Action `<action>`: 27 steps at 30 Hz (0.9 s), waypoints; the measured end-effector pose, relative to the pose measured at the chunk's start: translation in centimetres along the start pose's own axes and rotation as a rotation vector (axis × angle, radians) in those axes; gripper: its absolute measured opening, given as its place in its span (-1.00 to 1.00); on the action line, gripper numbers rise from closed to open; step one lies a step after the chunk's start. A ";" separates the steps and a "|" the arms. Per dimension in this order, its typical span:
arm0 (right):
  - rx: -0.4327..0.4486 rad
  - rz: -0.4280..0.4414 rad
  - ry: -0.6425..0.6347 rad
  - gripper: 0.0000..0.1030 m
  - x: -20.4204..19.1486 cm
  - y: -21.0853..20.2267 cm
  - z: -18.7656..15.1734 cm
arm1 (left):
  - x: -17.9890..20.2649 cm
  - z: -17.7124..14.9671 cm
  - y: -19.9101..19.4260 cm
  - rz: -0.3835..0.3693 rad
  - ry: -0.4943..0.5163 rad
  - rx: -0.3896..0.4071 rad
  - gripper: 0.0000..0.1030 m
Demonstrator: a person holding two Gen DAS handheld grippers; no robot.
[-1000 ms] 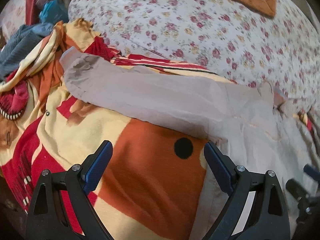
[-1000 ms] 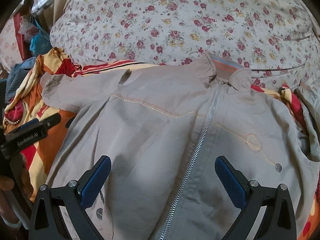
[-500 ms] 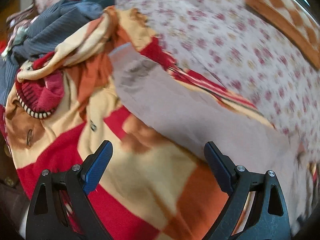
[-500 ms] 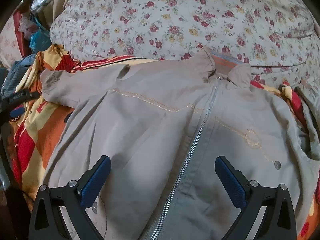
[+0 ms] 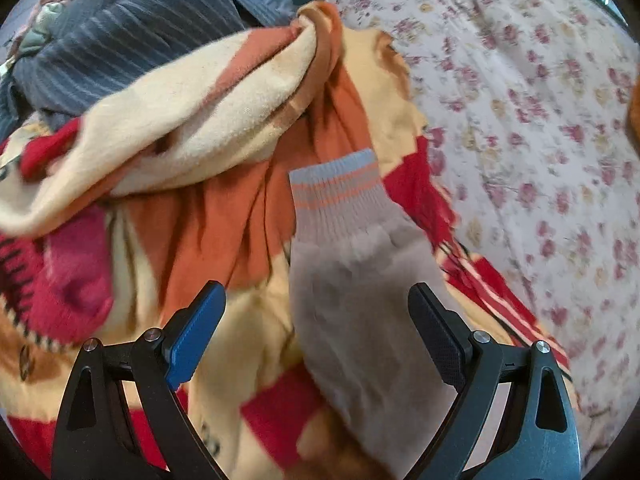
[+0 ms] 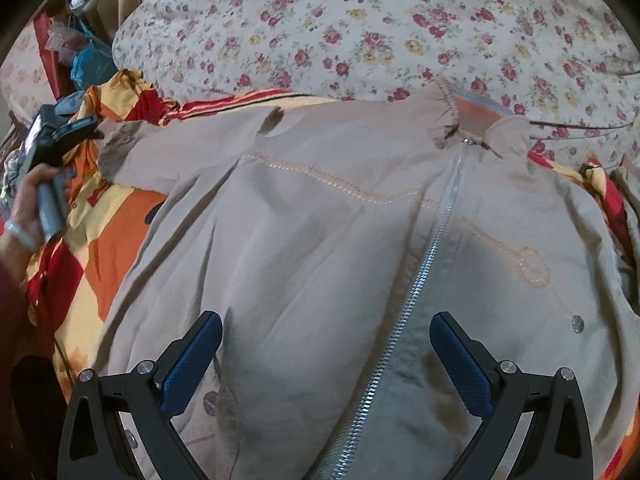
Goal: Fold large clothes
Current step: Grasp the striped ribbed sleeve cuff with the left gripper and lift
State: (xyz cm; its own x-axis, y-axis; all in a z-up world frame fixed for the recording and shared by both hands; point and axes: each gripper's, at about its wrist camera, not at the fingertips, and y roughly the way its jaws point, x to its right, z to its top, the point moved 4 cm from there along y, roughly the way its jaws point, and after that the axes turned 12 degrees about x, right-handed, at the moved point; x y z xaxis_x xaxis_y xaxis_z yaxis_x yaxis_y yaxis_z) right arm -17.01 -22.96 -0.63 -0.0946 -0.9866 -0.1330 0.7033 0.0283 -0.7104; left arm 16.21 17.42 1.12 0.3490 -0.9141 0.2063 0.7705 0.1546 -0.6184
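Observation:
A beige zip-up jacket [image 6: 320,240] lies spread front-up on a patterned blanket, zipper [image 6: 416,272] closed, collar at the far side. Its left sleeve [image 5: 360,300] stretches out, ending in a ribbed striped cuff [image 5: 336,192]. My left gripper [image 5: 316,308] is open, its fingers either side of the sleeve just behind the cuff; it also shows in the right wrist view [image 6: 60,136], held in a hand at the sleeve's end. My right gripper [image 6: 326,336] is open and empty above the jacket's lower front.
An orange, red and cream blanket [image 5: 180,140] is bunched up to the left of the sleeve. Dark blue ribbed clothing [image 5: 120,40] is piled behind it. A floral bedsheet [image 6: 360,20] covers the bed beyond the jacket.
My left gripper has swung left along the sleeve and now sits over its cuff end. My right gripper has barely moved.

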 end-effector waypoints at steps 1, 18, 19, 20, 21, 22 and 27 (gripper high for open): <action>-0.005 0.004 -0.004 1.00 -0.1 0.1 0.0 | 0.0 0.0 0.8 -0.004 -0.006 -0.012 0.80; -0.049 0.045 0.032 1.00 0.2 0.9 -0.3 | 0.8 -0.4 1.2 -0.163 -0.055 -0.062 -0.87; -0.047 0.050 0.036 1.00 0.1 0.7 -0.4 | 1.4 -0.5 -0.2 -0.197 -0.031 -0.050 -0.88; -0.044 0.055 0.043 1.00 0.1 0.5 -0.4 | 2.0 -0.5 -1.7 -0.228 -0.009 -0.036 -0.88; -0.041 0.060 0.047 1.00 0.0 0.3 -0.5 | 2.7 -0.7 -2.9 -0.252 0.005 -0.030 -0.88; -0.036 0.064 0.051 1.00 0.0 0.0 -0.5 | 3.6 -0.9 -4.3 -0.288 0.019 -0.029 -0.89; 0.008 0.062 0.070 1.00 0.7 -2.0 0.1 | 9.5 -3.0 -11.9 -0.459 0.125 -0.026 -0.89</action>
State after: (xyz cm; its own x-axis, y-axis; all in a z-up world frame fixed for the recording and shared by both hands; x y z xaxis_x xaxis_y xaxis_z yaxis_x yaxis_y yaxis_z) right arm -18.41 -23.71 0.74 -0.0995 -0.9694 -0.2246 0.7152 0.0873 -0.6934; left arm 8.74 5.72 8.18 -0.0927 -0.9240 0.3709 0.8157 -0.2841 -0.5039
